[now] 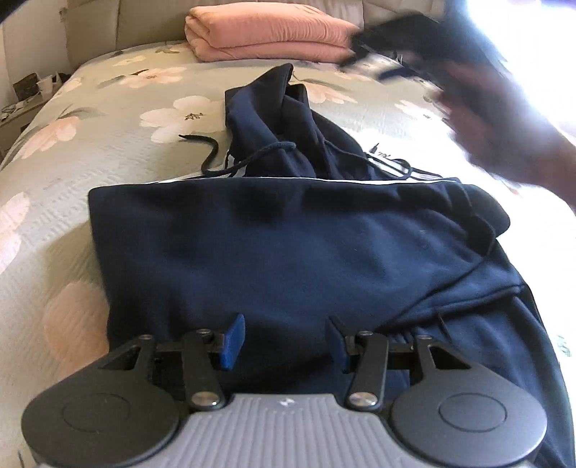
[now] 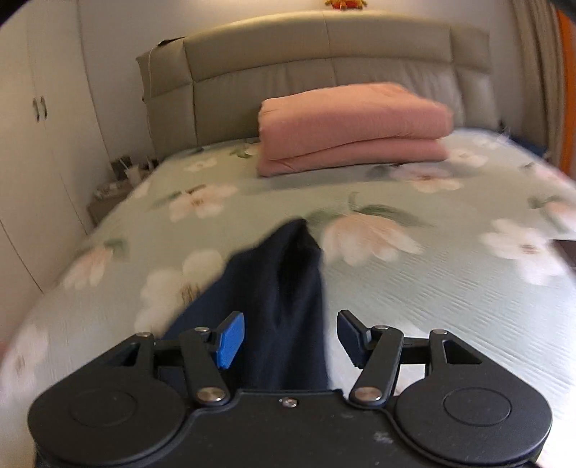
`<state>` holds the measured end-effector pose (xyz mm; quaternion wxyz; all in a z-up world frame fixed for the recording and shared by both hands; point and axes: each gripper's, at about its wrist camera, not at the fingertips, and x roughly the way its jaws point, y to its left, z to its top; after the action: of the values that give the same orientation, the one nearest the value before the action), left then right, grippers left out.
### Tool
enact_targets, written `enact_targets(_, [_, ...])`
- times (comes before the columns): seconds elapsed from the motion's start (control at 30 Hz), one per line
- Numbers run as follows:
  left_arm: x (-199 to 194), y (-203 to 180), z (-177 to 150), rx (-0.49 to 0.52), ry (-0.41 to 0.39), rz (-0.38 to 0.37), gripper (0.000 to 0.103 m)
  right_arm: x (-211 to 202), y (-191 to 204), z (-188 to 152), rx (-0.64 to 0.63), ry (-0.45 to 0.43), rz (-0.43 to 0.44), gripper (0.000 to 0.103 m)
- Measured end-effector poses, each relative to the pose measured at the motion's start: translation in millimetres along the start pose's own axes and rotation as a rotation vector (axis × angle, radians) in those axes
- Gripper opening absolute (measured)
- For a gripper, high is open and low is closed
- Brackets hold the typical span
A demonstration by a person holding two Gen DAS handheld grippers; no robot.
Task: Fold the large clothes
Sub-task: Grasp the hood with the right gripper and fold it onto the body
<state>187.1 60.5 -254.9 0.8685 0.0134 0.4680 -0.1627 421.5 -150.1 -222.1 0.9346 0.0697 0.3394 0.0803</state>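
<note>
The navy hoodie (image 1: 288, 244) lies on the floral quilted bedspread (image 1: 108, 118), its body folded into a broad flat panel just ahead of my left gripper (image 1: 284, 342), with the hood (image 1: 273, 122) bunched up beyond it toward the folded pink duvet (image 1: 270, 34) at the headboard (image 2: 324, 61). I judge it to be thick fleece: soft, limp, fairly heavy for cloth, with enough grip on the quilted cover that it should stay put instead of sliding. It will sag wherever I do not support it, so I would take it by a doubled edge or a seam, such as the ribbed hem at the right or the rim of the hood, where the layers are thick enough to pinch firmly. The black drawstring (image 1: 208, 151) trails loose onto the bedspread and could snag. A thin white stripe runs along the far fold.

My left gripper's blue pads (image 1: 232, 342) stand apart above the panel, nothing between them. My right gripper (image 2: 291, 338) is also apart and empty, hovering over the hood's peak, dark cloth visible below the gap but not pinched. In the left view my right hand (image 1: 504, 118) is a blur.

The headboard is padded, beige and smooth; the duvet looks puffy and matte.
</note>
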Motion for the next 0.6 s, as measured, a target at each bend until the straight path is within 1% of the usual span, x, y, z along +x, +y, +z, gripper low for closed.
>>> enact_targets(0.07, [9, 3, 4, 0.007, 0.003, 0.002, 0.052, 44, -7, 21, 0.076, 0.016, 0.03, 0.071])
enact_targets(0.17, [22, 7, 7, -0.005, 0.002, 0.007, 0.052, 105, -21, 41, 0.229, 0.032, 0.046, 0.071])
enact_targets(0.2, [25, 9, 8, -0.018, 0.0, 0.004, 0.052, 125, -26, 44, 0.29, 0.042, 0.053, 0.071])
enact_targets(0.23, [27, 12, 8, -0.047, -0.002, -0.011, 0.052, 143, -28, 46, 0.323, 0.056, 0.07, 0.071])
enact_targets(0.3, [29, 20, 7, -0.107, -0.005, -0.044, 0.052, 173, -26, 49, 0.338, 0.092, 0.076, 0.069])
enact_targets(0.33, [29, 24, 6, -0.135, -0.008, -0.057, 0.052, 182, -24, 51, 0.331, 0.101, 0.088, 0.045])
enact_targets(0.37, [28, 26, 5, -0.151, -0.008, -0.065, 0.052, 188, -22, 53, 0.318, 0.113, 0.1, 0.017])
enact_targets(0.4, [26, 28, 5, -0.159, -0.006, -0.069, 0.052, 192, -19, 57, 0.301, 0.122, 0.129, 0.009])
enact_targets(0.43, [24, 28, 4, -0.159, -0.005, -0.065, 0.052, 185, -16, 61, 0.286, 0.104, 0.165, 0.009])
enact_targets(0.5, [19, 27, 3, -0.148, -0.006, -0.05, 0.052, 154, -2, 64, 0.22, 0.036, 0.21, 0.009])
enact_targets(0.6, [5, 30, 1, -0.146, -0.016, -0.029, 0.052, 83, 22, 62, 0.083, -0.077, 0.261, 0.009])
